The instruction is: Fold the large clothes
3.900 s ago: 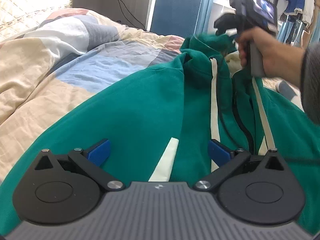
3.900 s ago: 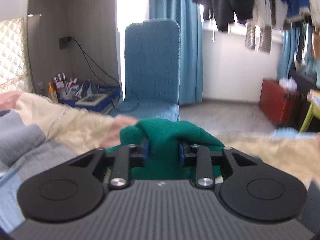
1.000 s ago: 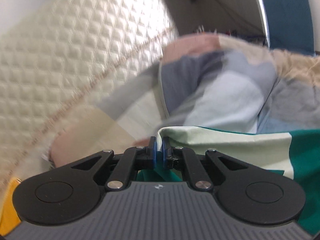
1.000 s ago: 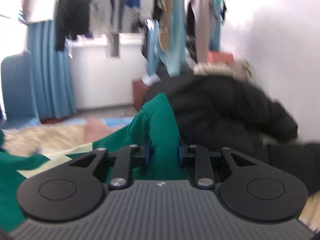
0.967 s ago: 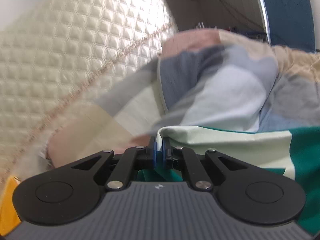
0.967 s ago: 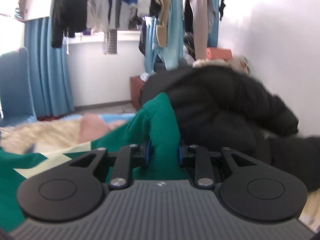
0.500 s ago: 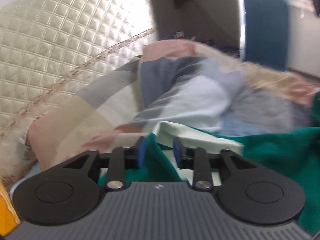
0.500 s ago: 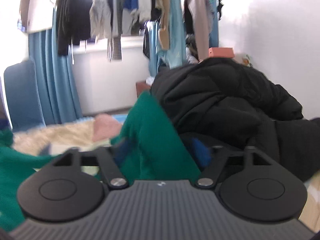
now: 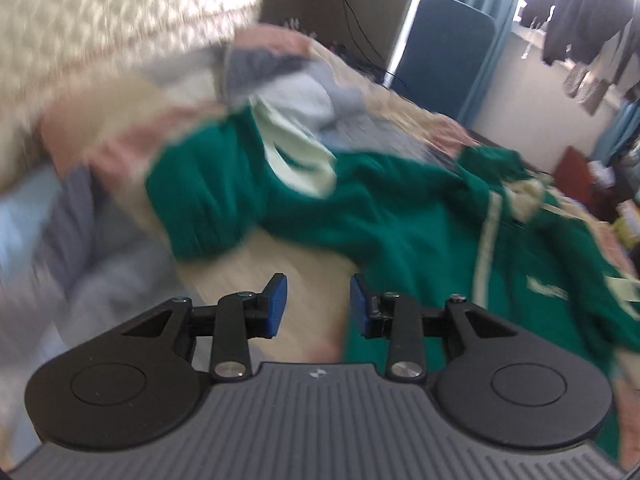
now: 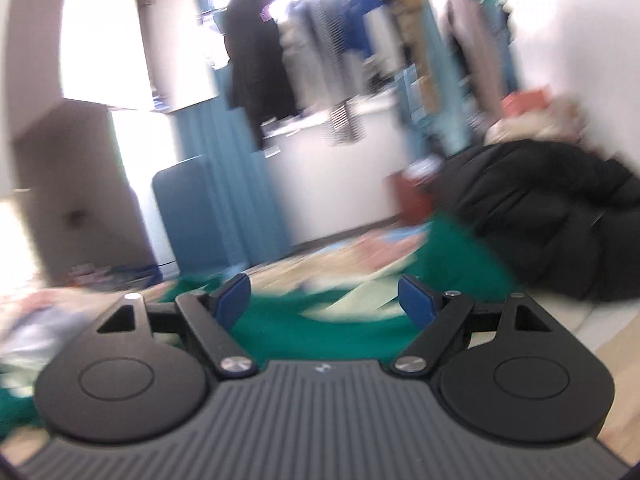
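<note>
The green hoodie [image 9: 384, 216] lies spread on the quilt [image 9: 280, 264], one sleeve reaching toward the padded headboard [image 9: 100, 12] and ending in a broad ribbed cuff, with a pale cream panel bunched just past it. Its body runs off to the right, where a cream stripe and a small chest print show, though blur leaves the print unreadable. The near hem is cut off behind the left gripper's housing, and the far sleeve cannot be followed in this view.

In the right wrist view the same hoodie [image 10: 320, 324] is a smeared green band with a cream patch; the hoodie's edges melt into the bedding, and its right end meets or disappears behind a black puffer coat [image 10: 560, 220] heaped on the bed.

The left gripper [image 9: 315, 304] tilts steeply down over the bed, its blue pads a moderate gap apart with only bare quilt between them; its jaws have just been opening. The right gripper [image 10: 324, 300] points nearly level across the room, fingers spread wide above the fabric, nothing pinched; its jaws have likewise just been opening.

Beyond stand a blue chair [image 9: 444, 60], blue curtains [image 10: 236, 184] and hanging clothes [image 10: 256, 64], all blurred.
</note>
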Demonstrator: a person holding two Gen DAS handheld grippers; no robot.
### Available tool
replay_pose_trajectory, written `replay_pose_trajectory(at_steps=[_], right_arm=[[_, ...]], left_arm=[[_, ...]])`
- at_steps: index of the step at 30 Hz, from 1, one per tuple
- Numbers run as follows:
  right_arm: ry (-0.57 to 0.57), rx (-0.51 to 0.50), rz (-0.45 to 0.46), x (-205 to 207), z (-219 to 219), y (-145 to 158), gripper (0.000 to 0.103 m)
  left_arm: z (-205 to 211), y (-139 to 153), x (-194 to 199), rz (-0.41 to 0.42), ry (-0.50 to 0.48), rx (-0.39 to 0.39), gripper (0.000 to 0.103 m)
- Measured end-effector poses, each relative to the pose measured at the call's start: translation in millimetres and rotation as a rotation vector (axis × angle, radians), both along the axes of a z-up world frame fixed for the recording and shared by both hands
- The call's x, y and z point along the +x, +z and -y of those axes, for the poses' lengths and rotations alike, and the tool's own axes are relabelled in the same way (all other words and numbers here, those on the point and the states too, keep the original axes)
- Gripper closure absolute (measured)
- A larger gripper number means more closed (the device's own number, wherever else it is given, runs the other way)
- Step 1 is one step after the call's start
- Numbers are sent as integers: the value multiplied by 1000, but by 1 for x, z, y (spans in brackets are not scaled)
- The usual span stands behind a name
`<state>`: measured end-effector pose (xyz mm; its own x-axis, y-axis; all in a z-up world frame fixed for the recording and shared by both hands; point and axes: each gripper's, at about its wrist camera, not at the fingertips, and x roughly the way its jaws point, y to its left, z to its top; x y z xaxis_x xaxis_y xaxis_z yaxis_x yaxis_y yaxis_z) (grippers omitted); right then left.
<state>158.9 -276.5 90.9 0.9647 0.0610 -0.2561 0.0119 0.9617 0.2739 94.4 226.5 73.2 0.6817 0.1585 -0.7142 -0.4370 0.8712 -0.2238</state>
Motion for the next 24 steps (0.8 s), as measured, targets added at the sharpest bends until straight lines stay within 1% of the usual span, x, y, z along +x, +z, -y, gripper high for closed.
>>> replay_pose_trajectory(at_steps=[2, 4, 6, 9, 11, 15, 16, 18, 20, 21, 22, 23, 24], right_arm=[[105, 9, -24, -18, -32, -6, 21], [246, -29, -65, -35, -70, -14, 21], [389, -84, -103, -53, -108, -28, 21], [599, -137, -175, -75, -154, -52, 21], [700, -153, -219, -84, -177, -70, 22], [841, -134, -306, -90, -208, -101, 22], [871, -136, -320, -90, -214, -107, 22], [927, -161, -342, -95, -230, -121, 22], [980, -195, -355, -98, -243, -131, 23], [1008, -210, -361, -98, -247, -136, 26], [1035, -233, -357, -100, -252, -141, 33], [1045, -276, -349, -103, -254, -145, 47], [1039, -337, -335, -104, -259, -148, 57]], left_arm=[[17, -11, -23, 4, -11, -60, 63], [31, -23, -35, -4, -14, -105, 63], [44, -37, -49, -3, -12, -132, 63], [44, -57, -56, -21, 2, -174, 63], [43, -73, -56, -40, 11, -181, 63], [38, -94, -49, -55, 11, -209, 63], [39, -96, -47, -54, 11, -202, 63], [40, -99, -44, -46, 12, -180, 63], [39, -100, -42, -32, 16, -175, 63], [37, -102, -40, -28, 21, -173, 63], [36, -103, -39, -24, 28, -173, 63], [33, -104, -37, -23, 33, -178, 63], [31, -105, -35, -18, 36, -189, 63]])
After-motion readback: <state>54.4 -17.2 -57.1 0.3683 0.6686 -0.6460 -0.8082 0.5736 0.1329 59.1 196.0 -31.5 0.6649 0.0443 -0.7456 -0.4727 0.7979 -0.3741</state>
